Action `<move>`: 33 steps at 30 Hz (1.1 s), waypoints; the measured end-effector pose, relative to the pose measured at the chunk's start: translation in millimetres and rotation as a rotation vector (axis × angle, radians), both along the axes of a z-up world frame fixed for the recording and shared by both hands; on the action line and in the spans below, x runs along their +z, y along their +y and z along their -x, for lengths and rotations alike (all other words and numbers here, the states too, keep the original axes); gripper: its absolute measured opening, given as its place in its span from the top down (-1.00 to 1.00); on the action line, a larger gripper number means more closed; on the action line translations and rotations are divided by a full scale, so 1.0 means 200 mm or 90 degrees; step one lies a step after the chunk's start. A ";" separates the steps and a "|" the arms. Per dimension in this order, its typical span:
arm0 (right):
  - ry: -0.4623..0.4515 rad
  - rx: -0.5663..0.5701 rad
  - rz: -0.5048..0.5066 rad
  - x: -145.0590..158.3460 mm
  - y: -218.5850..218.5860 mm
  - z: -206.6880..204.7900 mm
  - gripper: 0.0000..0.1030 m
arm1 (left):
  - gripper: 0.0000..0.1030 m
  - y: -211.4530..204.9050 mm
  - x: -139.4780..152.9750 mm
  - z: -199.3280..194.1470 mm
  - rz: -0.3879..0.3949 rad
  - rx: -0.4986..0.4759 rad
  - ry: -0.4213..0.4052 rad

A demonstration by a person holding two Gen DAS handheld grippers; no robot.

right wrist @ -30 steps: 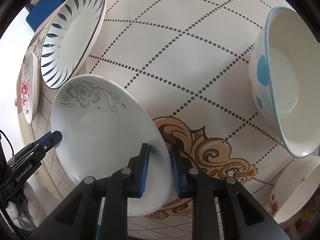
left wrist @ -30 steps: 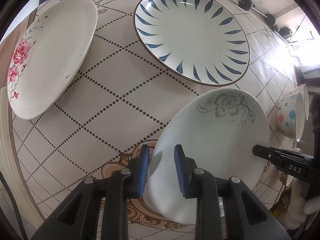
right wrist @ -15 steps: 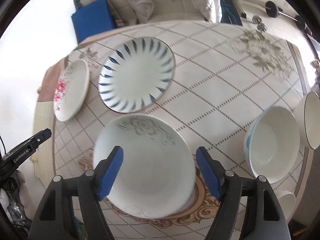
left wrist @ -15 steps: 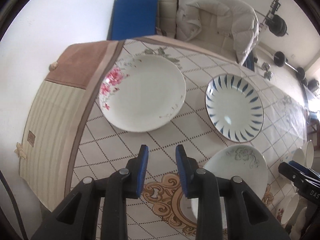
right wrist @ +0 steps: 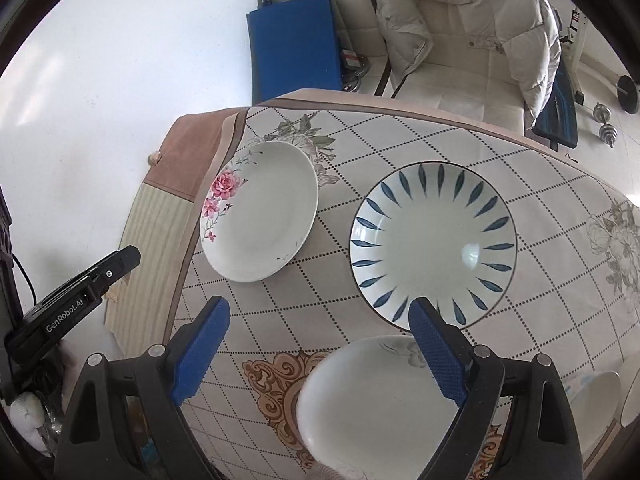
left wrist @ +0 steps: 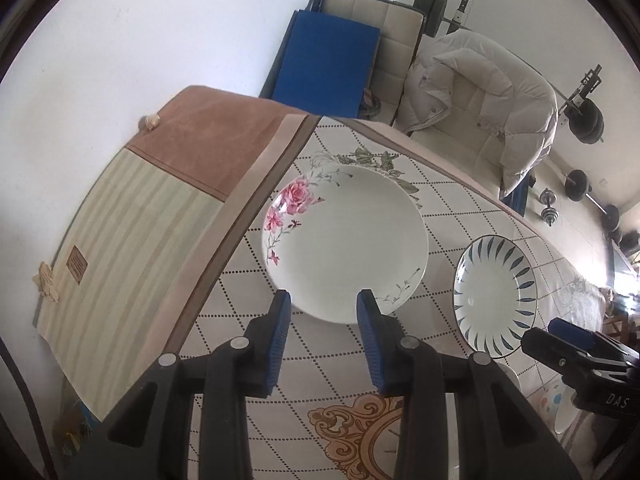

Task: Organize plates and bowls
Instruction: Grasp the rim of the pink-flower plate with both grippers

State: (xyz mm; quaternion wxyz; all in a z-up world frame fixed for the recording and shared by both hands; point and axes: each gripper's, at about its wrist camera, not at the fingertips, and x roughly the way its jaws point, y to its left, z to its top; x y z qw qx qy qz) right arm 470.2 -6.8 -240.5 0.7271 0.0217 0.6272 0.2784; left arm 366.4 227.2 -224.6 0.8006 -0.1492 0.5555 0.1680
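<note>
A pink-rose plate (left wrist: 344, 244) (right wrist: 260, 212) lies at the table's far left. A blue-leaf plate (right wrist: 432, 244) (left wrist: 494, 296) lies to its right. A grey-flower plate (right wrist: 372, 396) lies on the table nearest me, below the right gripper. My left gripper (left wrist: 324, 336) is open and empty, raised above the table just before the pink-rose plate. My right gripper (right wrist: 320, 352) is wide open and empty, high above the grey-flower plate. White bowls (right wrist: 596, 396) show at the right edge.
The table carries a patterned cloth (right wrist: 400, 140) that hangs over the left edge (left wrist: 160, 220). A chair with a white jacket (right wrist: 468, 24) and a blue pad (right wrist: 292, 44) stand behind the table. Dumbbells (left wrist: 576, 188) lie on the floor at the right.
Both grippers let go of the grey-flower plate, opened, and rose up and back from the table. The left gripper now faces the pink-rose plate.
</note>
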 end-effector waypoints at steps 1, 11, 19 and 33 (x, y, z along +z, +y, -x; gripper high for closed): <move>0.009 0.013 0.002 -0.03 0.05 -0.03 -0.81 | 0.38 0.05 -0.04 -0.01 0.017 0.005 0.013; 0.107 0.024 0.019 -0.31 0.42 -0.38 -0.81 | 0.39 0.39 -0.40 -0.10 0.153 0.007 0.093; 0.168 0.023 0.037 -0.59 0.63 -0.61 -0.67 | 0.40 0.54 -0.64 -0.27 0.204 -0.002 0.126; 0.246 0.047 0.050 -0.85 0.73 -0.65 0.06 | 0.43 0.59 -0.81 -0.43 0.247 -0.028 0.142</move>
